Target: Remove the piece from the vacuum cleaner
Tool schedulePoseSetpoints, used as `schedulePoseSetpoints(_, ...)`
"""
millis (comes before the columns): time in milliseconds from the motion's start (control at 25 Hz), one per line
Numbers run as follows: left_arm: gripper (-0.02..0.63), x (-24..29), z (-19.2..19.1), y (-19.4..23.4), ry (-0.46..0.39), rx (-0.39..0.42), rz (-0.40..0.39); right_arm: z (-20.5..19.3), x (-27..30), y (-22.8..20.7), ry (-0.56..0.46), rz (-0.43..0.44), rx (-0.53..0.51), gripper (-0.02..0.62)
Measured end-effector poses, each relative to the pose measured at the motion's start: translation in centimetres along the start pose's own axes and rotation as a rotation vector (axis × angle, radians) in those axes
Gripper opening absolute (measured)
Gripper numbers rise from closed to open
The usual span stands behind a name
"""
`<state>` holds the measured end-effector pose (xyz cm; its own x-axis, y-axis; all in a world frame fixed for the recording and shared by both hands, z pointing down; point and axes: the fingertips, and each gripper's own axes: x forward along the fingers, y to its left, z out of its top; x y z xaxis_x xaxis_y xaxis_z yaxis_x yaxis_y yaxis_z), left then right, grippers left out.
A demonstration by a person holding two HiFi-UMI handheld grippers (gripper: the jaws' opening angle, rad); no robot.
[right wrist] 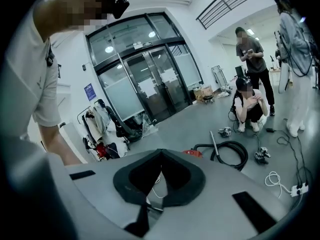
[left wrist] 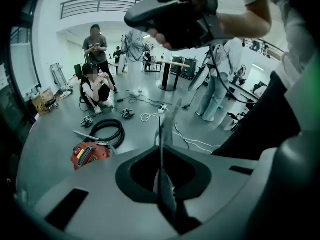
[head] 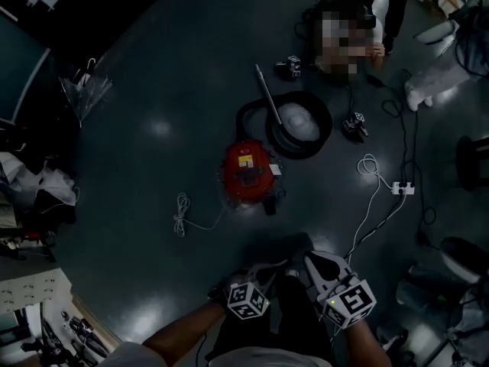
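We hold two tools. Our left tool is closed tight, with nothing in it. One red vacuum cleaner sits on the floor, far ahead of us. It is round, with a yellow label. Its one silver pipe lies flat across one coiled black hose and points away and to the left. Our right tool is also closed and empty.

I list one red round canister vacuum cleaner, upright on the floor. Black coiled hose and silver metal wand lie just beyond it.
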<state>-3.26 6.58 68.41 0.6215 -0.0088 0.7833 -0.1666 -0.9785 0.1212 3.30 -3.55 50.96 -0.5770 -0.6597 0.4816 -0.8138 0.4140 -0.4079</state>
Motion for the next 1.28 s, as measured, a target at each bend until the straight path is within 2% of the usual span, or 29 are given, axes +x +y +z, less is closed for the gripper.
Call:
schedulePoseSetpoints(240, 0.029, -5.1, 5.7, -5.4, -0.037, -0.007, -0.011, 2.8, -5.8, 2.0, -0.057, 0.023, -0.062, 0.015)
schedulePoseSetpoints(600, 0.031, -9.8, 13.8, -16.3, -0.115, -0.042, -0.048, 1.2, -17.1, 6.6, -0.048, 0.1, -0.127, 0.015)
schedulePoseSetpoints(800, 0.029, -12.6, 17.5, -20.0, -0.154, -0.062, -0.032, 1.9, -22.0, 8.4, -0.082, 0.124, -0.158, 0.015)
schedulePoseSetpoints(1080, 0.03, -14.9, 18.9, -23.9, -0.147, 0.016, -0.051, 3.0, -25.4, 10.0, -0.13, 0.183, -0.169, 0.015)
schedulePoseSetpoints(1280, 0.031, -16.9, 18.0, -24.3, -0.134, 0.073, -0.053, 2.6, -26.0, 11.5, -0.133, 0.176, -0.146, 0.015)
